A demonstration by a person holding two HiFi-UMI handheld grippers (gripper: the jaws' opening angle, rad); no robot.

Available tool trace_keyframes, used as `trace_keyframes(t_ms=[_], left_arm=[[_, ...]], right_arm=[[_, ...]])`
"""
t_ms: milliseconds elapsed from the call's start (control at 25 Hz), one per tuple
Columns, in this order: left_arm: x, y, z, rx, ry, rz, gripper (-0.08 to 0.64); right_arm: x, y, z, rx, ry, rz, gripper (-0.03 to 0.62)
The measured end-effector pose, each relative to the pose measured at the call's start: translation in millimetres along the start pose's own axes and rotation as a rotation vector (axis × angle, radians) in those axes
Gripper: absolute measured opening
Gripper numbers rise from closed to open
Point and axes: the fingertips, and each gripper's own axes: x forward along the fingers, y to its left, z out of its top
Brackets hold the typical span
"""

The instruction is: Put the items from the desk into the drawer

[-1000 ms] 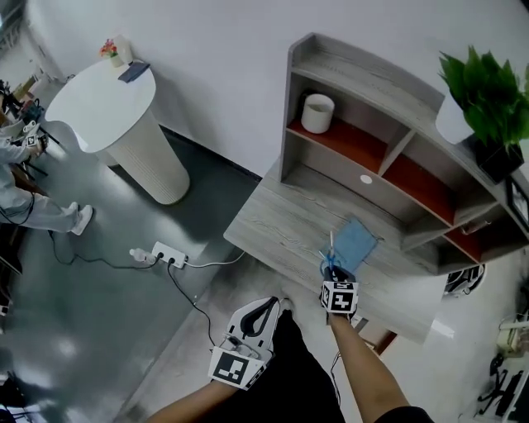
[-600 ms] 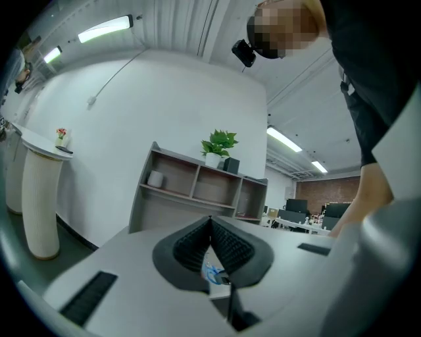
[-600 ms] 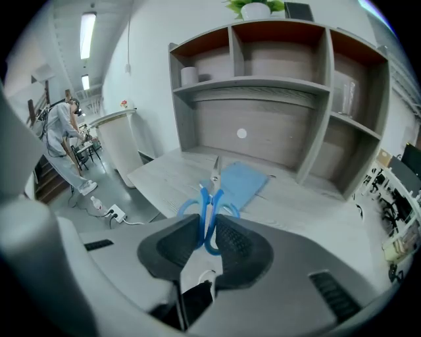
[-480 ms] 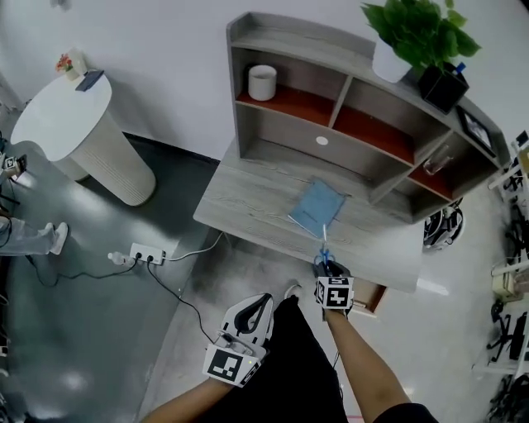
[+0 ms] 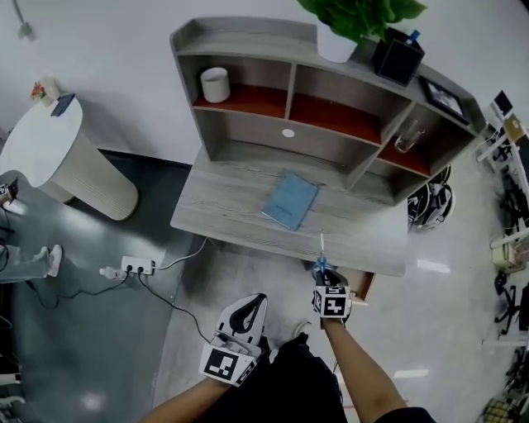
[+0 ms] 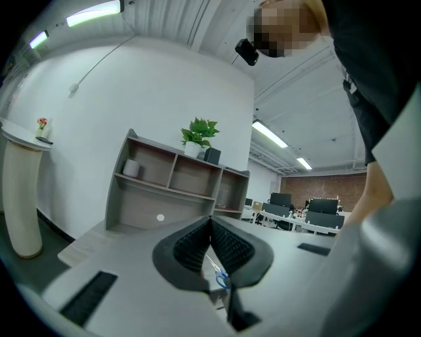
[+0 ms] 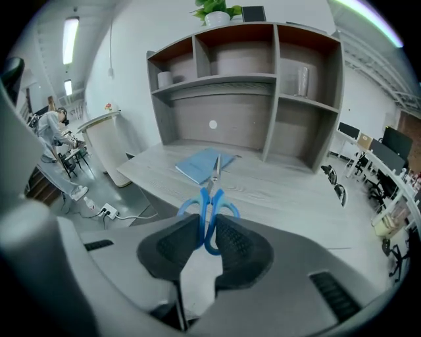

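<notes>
In the head view my right gripper (image 5: 323, 279) is closed on the blue handles of the scissors (image 5: 321, 254). They are off the desk (image 5: 223, 211), just in front of its front edge, with the blades pointing toward the desk. The open drawer (image 5: 364, 286) shows under that edge, just to the right of the gripper. The blue notebook (image 5: 289, 201) lies flat near the middle of the desk, well apart from the scissors. My left gripper (image 5: 250, 307) sits lower left, clear of the desk, above the grey floor. A white cup (image 5: 215, 84) stands in the top left shelf compartment, and a plant (image 5: 354, 18) and a black holder (image 5: 397, 56) are on top of the shelves. In the left gripper view the left gripper (image 6: 210, 222) has its pads pressed together at the tips with nothing between them. The scissors (image 6: 221, 279) show below and beyond the pads, not touching them. In the right gripper view the right gripper (image 7: 207, 232) has both pads pressed on the scissors' (image 7: 212, 197) handle loops, which sit between them. The closed blades point out over the desk (image 7: 283, 191) toward the notebook (image 7: 201, 164).
</notes>
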Motion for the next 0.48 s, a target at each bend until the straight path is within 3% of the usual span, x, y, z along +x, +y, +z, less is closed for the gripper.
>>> trace_keyframes(t_ms=[480], left_arm=[[64, -84, -23, 0.013, 0.061, -0.060, 0.012]], right_arm=[[-13, -73, -59, 0.050, 0.049, 0.019, 0.092]])
